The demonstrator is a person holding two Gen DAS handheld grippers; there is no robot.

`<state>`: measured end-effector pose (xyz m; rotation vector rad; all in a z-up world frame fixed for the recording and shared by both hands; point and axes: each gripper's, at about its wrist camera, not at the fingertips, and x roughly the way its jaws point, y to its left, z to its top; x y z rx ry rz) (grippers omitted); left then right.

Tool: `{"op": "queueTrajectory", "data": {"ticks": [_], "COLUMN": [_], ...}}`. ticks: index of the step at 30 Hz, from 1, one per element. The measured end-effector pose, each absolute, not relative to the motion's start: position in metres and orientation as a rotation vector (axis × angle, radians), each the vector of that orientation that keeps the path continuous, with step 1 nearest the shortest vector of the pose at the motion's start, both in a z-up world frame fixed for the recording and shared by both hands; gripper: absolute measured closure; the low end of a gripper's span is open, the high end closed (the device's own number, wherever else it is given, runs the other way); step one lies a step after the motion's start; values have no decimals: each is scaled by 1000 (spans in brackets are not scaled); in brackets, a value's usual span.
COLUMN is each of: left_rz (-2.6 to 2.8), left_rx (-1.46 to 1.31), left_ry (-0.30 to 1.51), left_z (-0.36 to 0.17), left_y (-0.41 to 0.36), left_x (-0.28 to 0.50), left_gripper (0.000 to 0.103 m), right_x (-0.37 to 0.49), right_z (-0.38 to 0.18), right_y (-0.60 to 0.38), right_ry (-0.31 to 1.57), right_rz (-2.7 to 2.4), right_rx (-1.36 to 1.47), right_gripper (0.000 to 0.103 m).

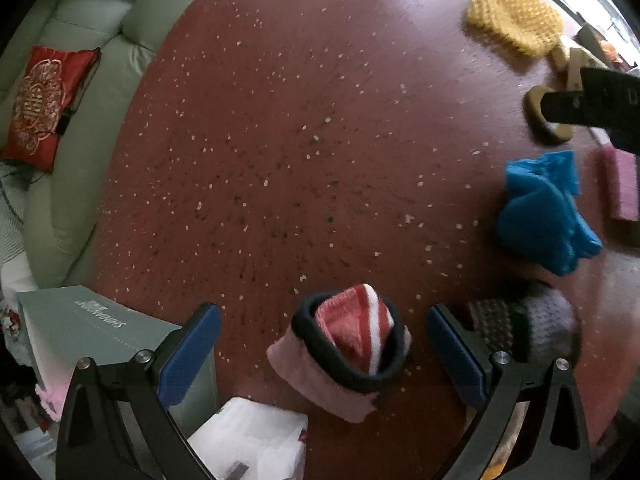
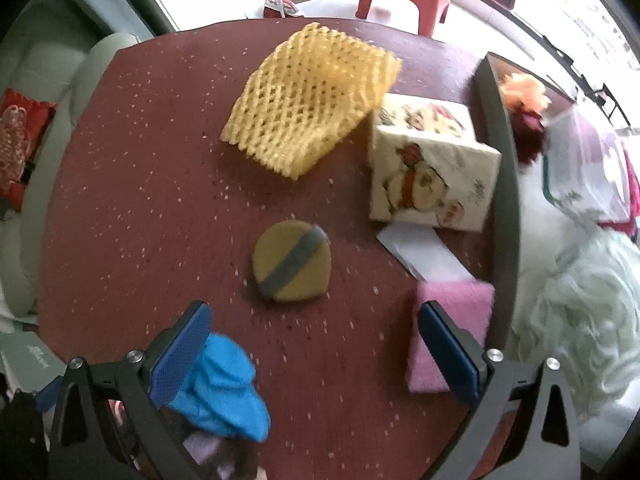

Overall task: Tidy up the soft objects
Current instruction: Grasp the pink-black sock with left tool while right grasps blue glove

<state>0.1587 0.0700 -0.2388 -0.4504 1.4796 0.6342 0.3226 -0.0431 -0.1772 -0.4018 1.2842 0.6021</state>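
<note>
Speckled red-brown table (image 1: 280, 140) carries the soft things spread well apart, with a pale sofa (image 1: 80, 80) beyond its left edge. Left tongs (image 1: 324, 344) stand apart around a pink pouch (image 1: 320, 376) with a striped red cloth (image 1: 356, 328) tucked inside; closing on the rim alone could let that cloth slip out. Right tongs (image 2: 314, 348) also stand apart, empty, with the blue cloth (image 2: 224, 392) by the near-left finger and a pink sponge (image 2: 448, 320) by the right. Reaching for the round pad (image 2: 292, 268) could drag either one.

A home living room: pale sofa (image 1: 80, 80) with red cushion (image 1: 40, 104) beside a table (image 1: 280, 160).
</note>
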Motion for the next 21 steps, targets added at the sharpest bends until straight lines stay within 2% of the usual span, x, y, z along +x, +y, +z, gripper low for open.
{"op": "queueTrajectory", "data": {"ticks": [16, 21], "left_rz": [649, 650], "left_rx": [-477, -455], "left_ry": [1508, 1526], "left_z": [-250, -252], "left_y": [75, 73], "left_x": [161, 161], "left_gripper": [1, 1], "right_x": [323, 320], "right_z": [-211, -199], "right_y": [-7, -17], "right_ry": [1270, 1296], "right_rz": [622, 653], "right_rx": [-474, -422], "right_gripper": [3, 3]}}
